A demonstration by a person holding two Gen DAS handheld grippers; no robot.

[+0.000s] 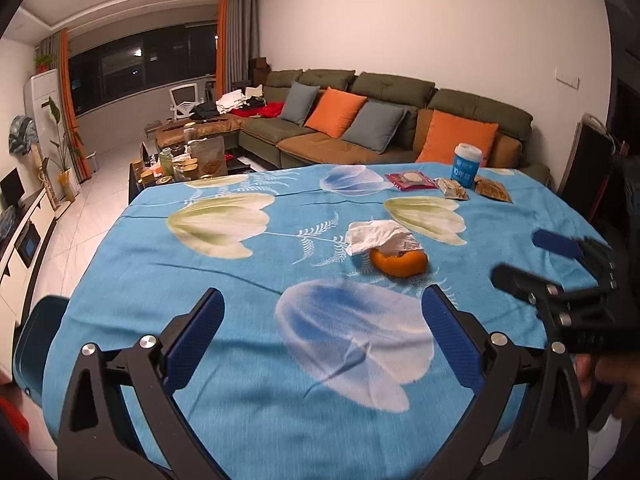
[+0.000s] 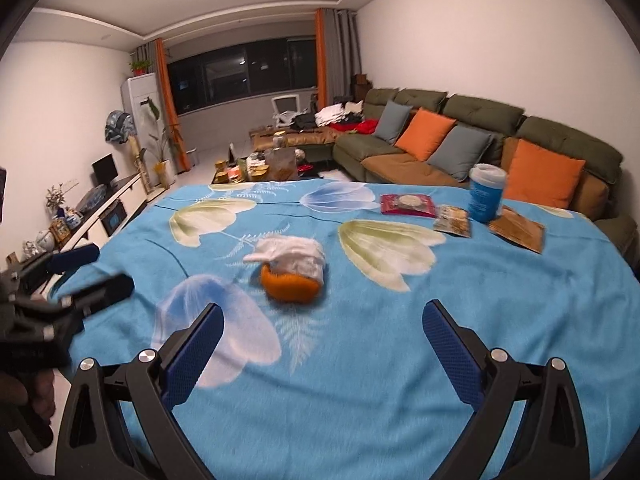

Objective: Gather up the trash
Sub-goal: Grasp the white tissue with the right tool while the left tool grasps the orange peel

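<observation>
A crumpled white tissue [image 1: 378, 235] [image 2: 292, 256] lies over an orange peel [image 1: 399, 264] [image 2: 290, 289] in the middle of the blue flowered tablecloth [image 1: 240, 360] [image 2: 380, 360]. At the far side stand a blue cup [image 1: 466, 162] [image 2: 486, 192], a red wrapper [image 1: 410, 180] [image 2: 406, 205] and two snack packets [image 1: 452, 189] [image 1: 494, 191]. My left gripper [image 1: 322, 328] is open above the near table edge, with nothing between its fingers. My right gripper [image 2: 322, 340] is open too, short of the peel, and also shows in the left wrist view [image 1: 528, 256].
A green and brown sofa [image 1: 400, 120] with orange and grey cushions runs behind the table. A low coffee table [image 1: 180, 164] crowded with jars stands on the tiled floor at left. A blue chair [image 1: 36, 344] sits by the table's left corner.
</observation>
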